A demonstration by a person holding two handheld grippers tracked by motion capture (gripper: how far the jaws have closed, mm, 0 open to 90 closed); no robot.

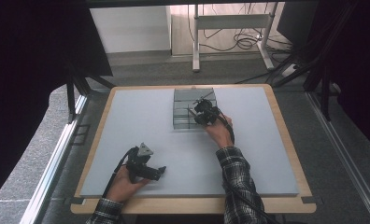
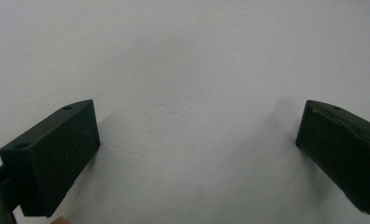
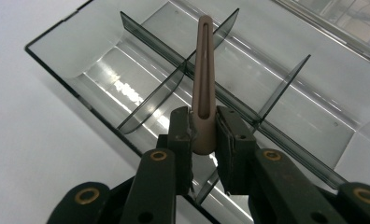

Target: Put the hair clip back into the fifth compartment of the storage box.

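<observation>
A clear plastic organiser tray with dividers lies at the far middle of the grey mat. My right gripper hovers over the tray's near right part. In the right gripper view the right gripper is shut on the base of a slim tan slotted stick, which points out over the tray's crossed dividers. My left gripper lies low over the mat near the front left, open. In the left gripper view the left gripper has its fingers spread wide with only bare mat between them.
The mat covers a wooden table whose edge runs along the front. Beyond the table stand a white desk frame, cables on the floor and dark curtains at both sides. Metal rails flank the table.
</observation>
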